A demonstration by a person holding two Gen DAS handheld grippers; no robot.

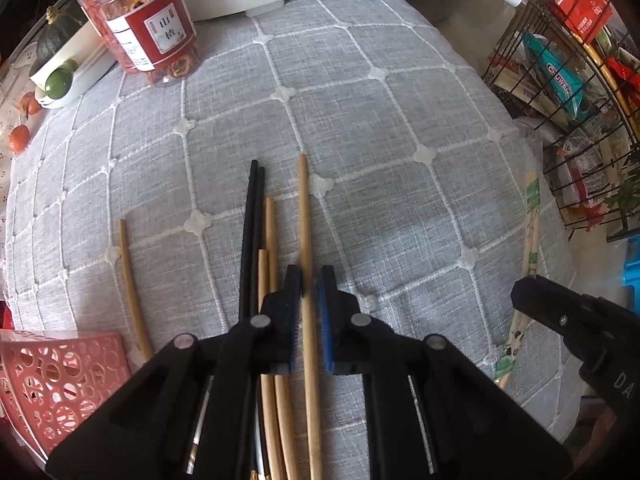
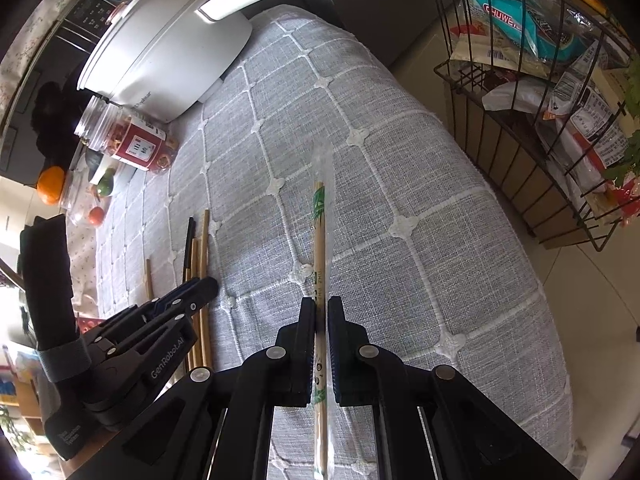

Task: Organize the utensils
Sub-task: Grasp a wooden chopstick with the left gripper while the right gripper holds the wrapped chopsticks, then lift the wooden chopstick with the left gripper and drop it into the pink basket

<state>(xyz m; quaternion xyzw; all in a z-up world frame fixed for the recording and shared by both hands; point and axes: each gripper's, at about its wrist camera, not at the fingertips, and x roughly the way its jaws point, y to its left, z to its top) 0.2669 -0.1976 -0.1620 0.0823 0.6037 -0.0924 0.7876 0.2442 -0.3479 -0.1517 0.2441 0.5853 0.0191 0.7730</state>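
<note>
Risk: left gripper (image 1: 310,284), jaws parted astride 1 bamboo chopstick (image 1: 308,280) at frame centre, may nudge neighbouring chopsticks (image 1: 256,240); right gripper (image 2: 320,308), clamped on wrapped chopsticks (image 2: 320,248), could slip.

Both grippers low, fingers pointing forward.
Left gripper (image 1: 310,284) slightly parted; right gripper (image 2: 320,312) nearly closed, apparently pinching.

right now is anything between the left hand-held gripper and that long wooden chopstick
Nothing visible. The left hand-held gripper already straddles the wooden chopstick, one finger on each side with small gaps. The other chopsticks lie just to its left, close beside the left finger, not between.
</note>
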